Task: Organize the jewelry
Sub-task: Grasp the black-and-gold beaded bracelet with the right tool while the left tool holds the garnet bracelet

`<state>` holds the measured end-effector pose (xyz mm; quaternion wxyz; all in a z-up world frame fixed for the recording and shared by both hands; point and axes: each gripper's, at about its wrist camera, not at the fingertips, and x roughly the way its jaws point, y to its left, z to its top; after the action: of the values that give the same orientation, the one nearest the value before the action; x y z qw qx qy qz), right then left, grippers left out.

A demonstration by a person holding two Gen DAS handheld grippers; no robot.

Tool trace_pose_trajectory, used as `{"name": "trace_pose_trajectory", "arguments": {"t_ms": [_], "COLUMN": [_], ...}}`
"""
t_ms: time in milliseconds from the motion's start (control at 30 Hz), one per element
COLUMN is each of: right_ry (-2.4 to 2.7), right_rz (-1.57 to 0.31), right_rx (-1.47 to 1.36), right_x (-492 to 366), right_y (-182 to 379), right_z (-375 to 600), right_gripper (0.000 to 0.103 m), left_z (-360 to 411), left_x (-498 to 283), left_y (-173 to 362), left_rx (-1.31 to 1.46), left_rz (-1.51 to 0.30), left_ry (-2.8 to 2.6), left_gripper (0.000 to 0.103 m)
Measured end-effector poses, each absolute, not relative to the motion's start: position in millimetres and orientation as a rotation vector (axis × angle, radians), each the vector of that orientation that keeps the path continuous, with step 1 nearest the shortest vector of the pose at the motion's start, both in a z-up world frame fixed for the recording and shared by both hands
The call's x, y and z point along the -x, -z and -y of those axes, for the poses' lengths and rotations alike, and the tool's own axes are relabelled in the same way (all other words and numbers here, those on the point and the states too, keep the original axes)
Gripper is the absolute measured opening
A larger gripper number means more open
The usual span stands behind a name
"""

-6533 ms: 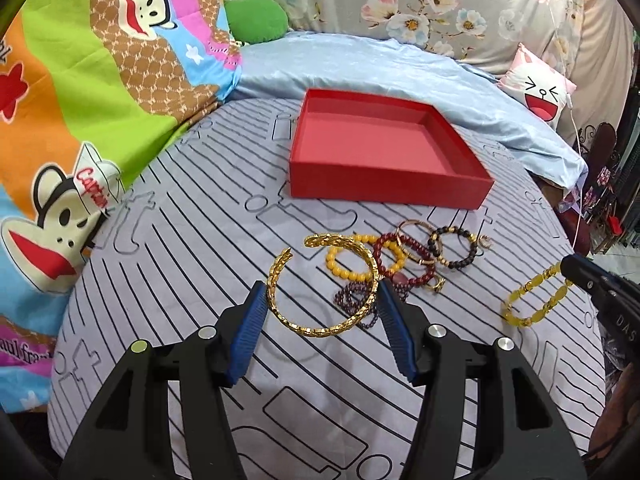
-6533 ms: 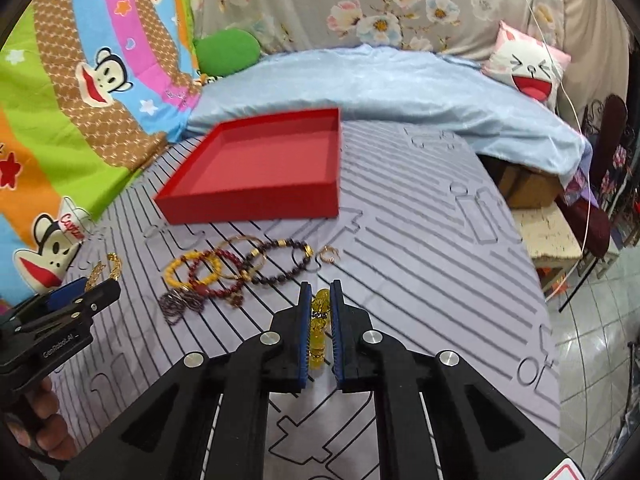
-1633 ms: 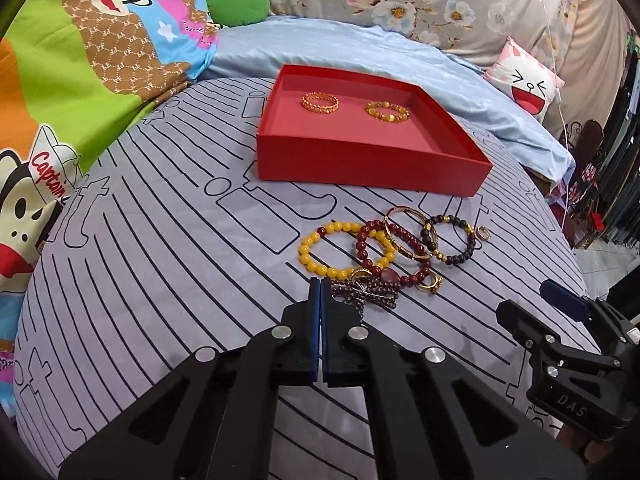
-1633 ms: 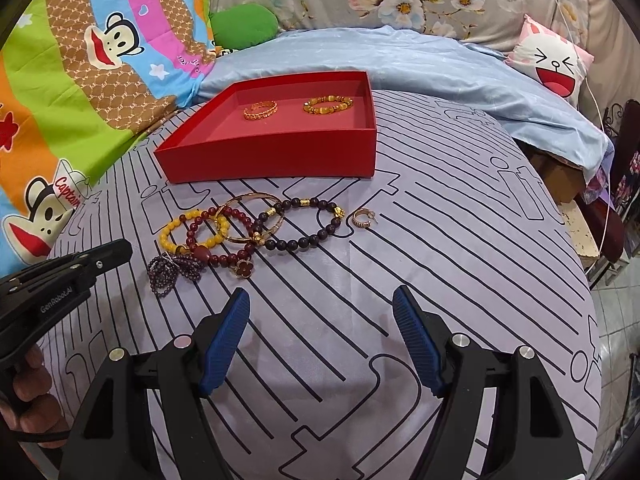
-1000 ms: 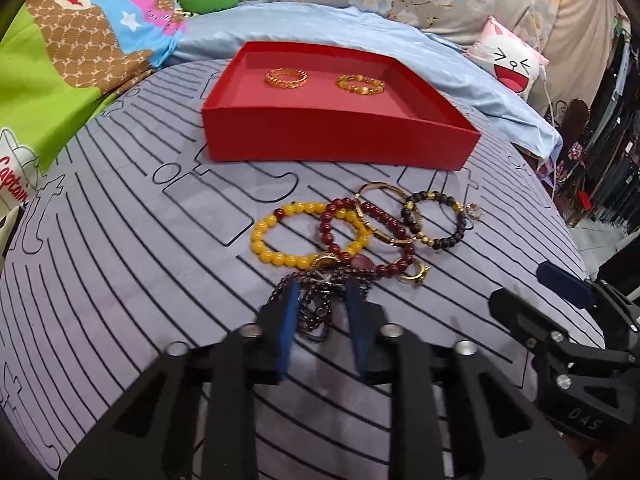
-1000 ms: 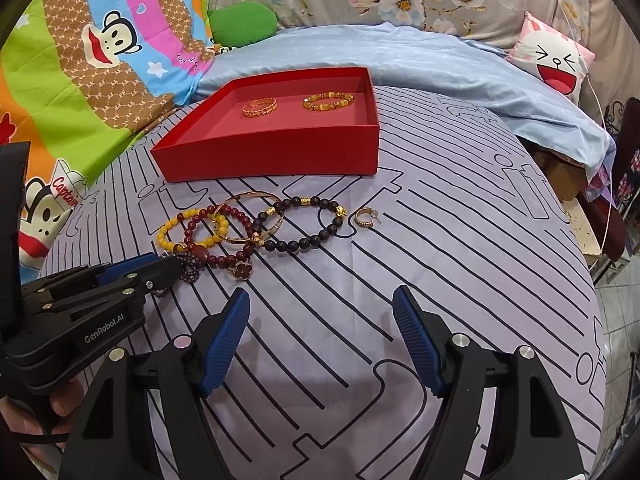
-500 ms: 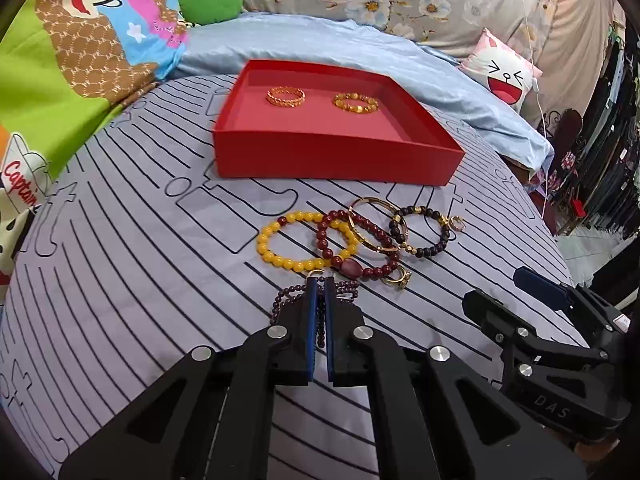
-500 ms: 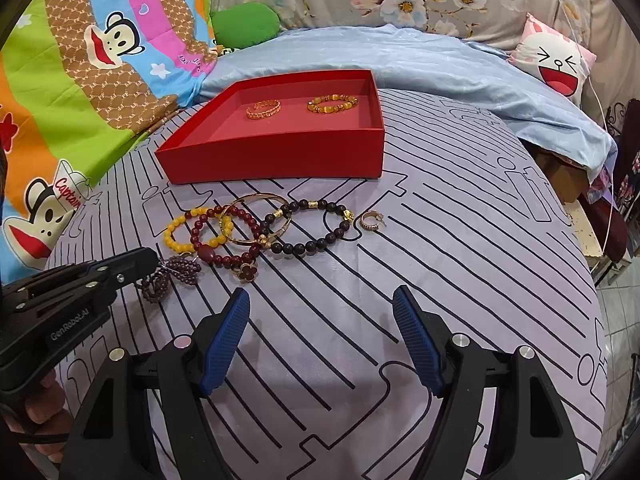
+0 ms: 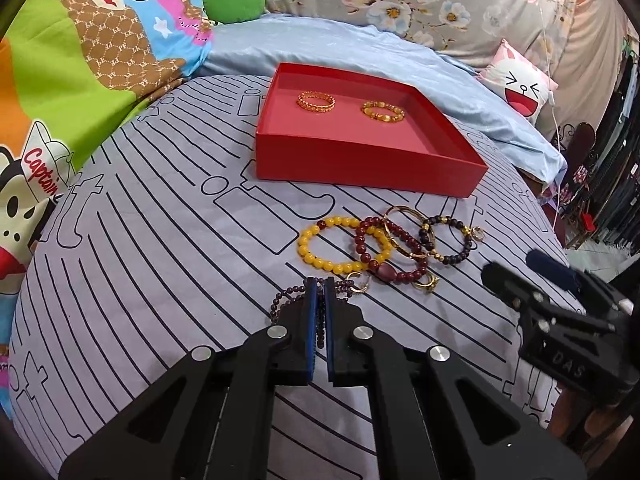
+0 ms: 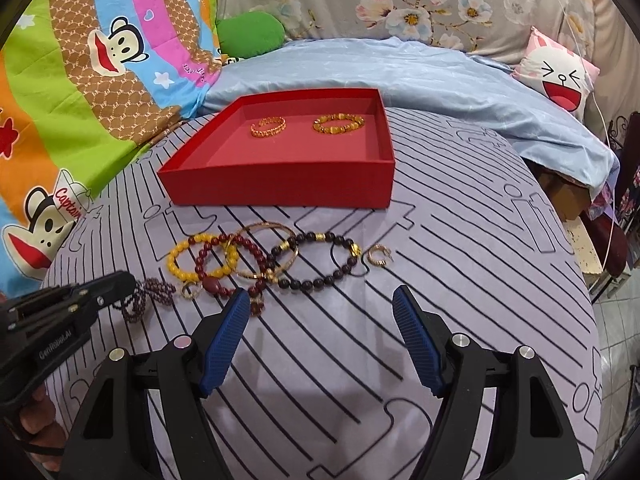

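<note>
My left gripper (image 9: 319, 285) is shut on a small dark purple bead bracelet (image 9: 285, 298), seen also in the right wrist view (image 10: 145, 296), at the near left of the jewelry pile. My right gripper (image 10: 320, 300) is open and empty above the cloth, just in front of the pile. The pile holds a yellow bead bracelet (image 9: 338, 246), a dark red bead bracelet (image 9: 394, 252), a thin gold bangle (image 10: 266, 254), a black bead bracelet (image 10: 320, 260) and a gold earring (image 10: 378, 258). The red tray (image 10: 280, 190) behind holds a gold chain bracelet (image 10: 268, 126) and an amber bead bracelet (image 10: 338, 124).
The striped grey cloth covers a round table (image 10: 460, 280) whose edge drops off at the right. A blue quilt (image 10: 400, 76), a green cushion (image 10: 250, 34) and a cartoon pillow (image 10: 560, 80) lie behind the tray. Small gold earrings (image 9: 426, 282) lie near the red bracelet.
My left gripper opened around the purple bracelet, then shut on it and pulled it slightly toward me. The right gripper has stayed open in much the same place.
</note>
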<state>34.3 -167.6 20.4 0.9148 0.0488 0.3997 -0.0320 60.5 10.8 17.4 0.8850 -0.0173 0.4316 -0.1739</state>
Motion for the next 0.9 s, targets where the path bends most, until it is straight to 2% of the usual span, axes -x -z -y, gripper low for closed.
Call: {"name": "trace_pose_trajectory", "arguments": {"t_ms": [433, 700, 833, 900], "right_ry": [0.042, 0.116, 0.133, 0.134], "right_rz": [-0.878, -0.856, -0.876, -0.894], "right_rx": [-0.18, -0.227, -0.211, -0.213], "right_x": [-57, -62, -72, -73], "right_y": [-2, -10, -6, -2], "right_z": [167, 185, 182, 179], "right_gripper": [0.069, 0.069, 0.058, 0.049], "left_z": [-6, -4, -3, -2], "left_x": [-68, -70, -70, -70], "left_y": [-7, -3, -2, -1], "left_rx": [0.01, 0.007, 0.006, 0.005], "left_rz": [-0.923, -0.931, -0.934, -0.935], "left_ry": [0.343, 0.343, 0.344, 0.344], "left_gripper": [0.003, 0.003, 0.003, 0.003]}}
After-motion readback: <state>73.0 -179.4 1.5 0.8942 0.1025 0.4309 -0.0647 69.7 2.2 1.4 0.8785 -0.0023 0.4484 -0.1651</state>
